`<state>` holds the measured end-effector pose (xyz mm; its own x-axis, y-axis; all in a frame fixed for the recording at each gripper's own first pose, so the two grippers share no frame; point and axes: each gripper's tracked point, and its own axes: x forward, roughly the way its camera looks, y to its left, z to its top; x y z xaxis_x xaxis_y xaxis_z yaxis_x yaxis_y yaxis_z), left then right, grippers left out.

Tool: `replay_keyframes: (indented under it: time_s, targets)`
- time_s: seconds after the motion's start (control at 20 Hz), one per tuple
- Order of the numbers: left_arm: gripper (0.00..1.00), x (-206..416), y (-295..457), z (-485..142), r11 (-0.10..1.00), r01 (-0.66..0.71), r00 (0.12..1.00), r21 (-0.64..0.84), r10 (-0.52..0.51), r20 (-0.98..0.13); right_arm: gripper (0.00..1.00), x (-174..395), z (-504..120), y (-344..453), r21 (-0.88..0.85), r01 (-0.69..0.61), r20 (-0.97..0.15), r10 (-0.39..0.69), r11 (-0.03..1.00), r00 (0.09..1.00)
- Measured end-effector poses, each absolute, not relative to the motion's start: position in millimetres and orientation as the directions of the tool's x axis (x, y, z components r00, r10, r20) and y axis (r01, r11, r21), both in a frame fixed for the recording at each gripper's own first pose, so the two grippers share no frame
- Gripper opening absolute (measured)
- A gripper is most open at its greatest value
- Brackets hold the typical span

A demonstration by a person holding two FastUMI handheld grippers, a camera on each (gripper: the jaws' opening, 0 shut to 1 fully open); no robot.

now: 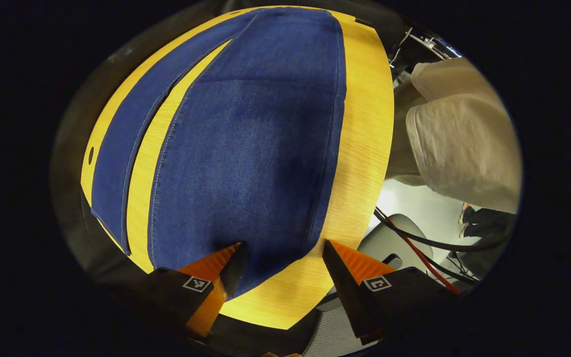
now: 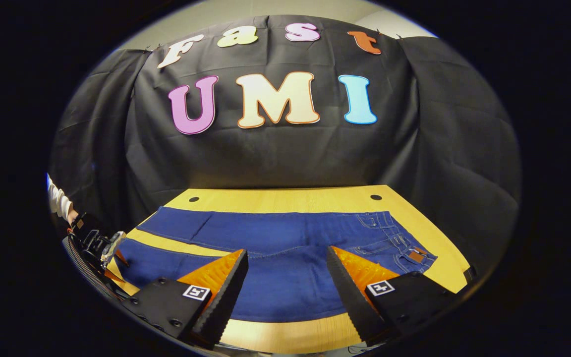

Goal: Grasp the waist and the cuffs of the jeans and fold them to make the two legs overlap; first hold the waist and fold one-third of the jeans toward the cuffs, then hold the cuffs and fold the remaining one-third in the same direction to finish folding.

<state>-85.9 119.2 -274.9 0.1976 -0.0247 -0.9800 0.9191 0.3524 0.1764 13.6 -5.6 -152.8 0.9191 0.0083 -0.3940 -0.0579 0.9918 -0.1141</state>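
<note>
Between my left gripper's (image 1: 281, 258) spread, empty fingers lies the near leg's cuff end; I hover there to take it. My right gripper (image 2: 288, 267), equally open, waits above the jeans (image 2: 285, 243), spread flat on the yellow table (image 2: 285, 198), legs apart, waist toward its right.

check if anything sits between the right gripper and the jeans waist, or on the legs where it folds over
Nothing visible does. In the right gripper view the open right gripper hangs over the jeans, with the waist off to its right on bare table. In the left gripper view both legs lie flat with nothing on them.
</note>
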Motion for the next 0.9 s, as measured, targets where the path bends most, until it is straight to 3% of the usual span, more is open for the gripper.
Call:
replay_keyframes:
  time_s: [0.15, 0.2, 0.25, 0.35, 0.4, 0.45, 0.5, 0.55, 0.6, 0.75, 0.85, 0.9]
  targets:
    - [0.96, -84, 120, -275, 0.346, 0.922, 0.192, 0.171, -0.027, -0.981, 0.98, 14, -154, -3, -0.105, -0.059, -0.403, 0.012, 0.993, 0.915]
    - [0.94, -83, 121, -274, 0.347, 0.922, 0.192, 0.172, -0.023, -0.981, 0.94, 14, -153, -2, -0.105, -0.061, -0.402, 0.014, 0.993, 0.916]
    - [0.91, -82, 122, -274, 0.351, 0.92, 0.193, 0.175, -0.018, -0.981, 0.98, 14, -153, -2, -0.108, -0.065, -0.401, 0.016, 0.992, 0.916]
    - [0.82, -81, 122, -274, 0.344, 0.922, 0.191, 0.177, -0.007, -0.982, 0.98, 15, -153, -1, -0.112, -0.07, -0.403, 0.019, 0.991, 0.915]
    - [0.77, -81, 121, -273, 0.332, 0.926, 0.193, 0.18, -0.005, -0.981, 0.94, 15, -153, 1, -0.113, -0.073, -0.405, 0.022, 0.991, 0.914]
    - [0.75, -80, 122, -273, 0.323, 0.929, 0.193, 0.182, -0.002, -0.981, 0.98, 15, -152, 1, -0.113, -0.076, -0.407, 0.023, 0.991, 0.913]
    - [0.65, -79, 121, -272, 0.312, 0.931, 0.198, 0.187, -0.002, -0.98, 0.94, 14, -152, 2, -0.112, -0.078, -0.408, 0.026, 0.991, 0.913]
    - [0.63, -76, 121, -272, 0.304, 0.932, 0.206, 0.195, -0.002, -0.979, 0.94, 14, -151, 3, -0.112, -0.081, -0.408, 0.028, 0.99, 0.912]
    - [0.47, -72, 121, -271, 0.299, 0.932, 0.217, 0.207, -0.001, -0.976, 0.94, 15, -151, 5, -0.114, -0.085, -0.408, 0.031, 0.99, 0.912]
    - [0.12, -66, 124, -271, 0.282, 0.929, 0.252, 0.239, -0.009, -0.968, 0.98, 16, -152, 9, -0.124, -0.109, -0.422, 0.046, 0.986, 0.905]
    - [0.03, -66, 124, -270, 0.273, 0.93, 0.261, 0.247, -0.014, -0.965, 0.99, 16, -153, 10, -0.13, -0.121, -0.435, 0.053, 0.984, 0.899]
    - [0.0, -66, 123, -271, 0.268, 0.931, 0.262, 0.248, -0.017, -0.965, 0.94, 17, -152, 11, -0.124, -0.126, -0.44, 0.059, 0.984, 0.896]
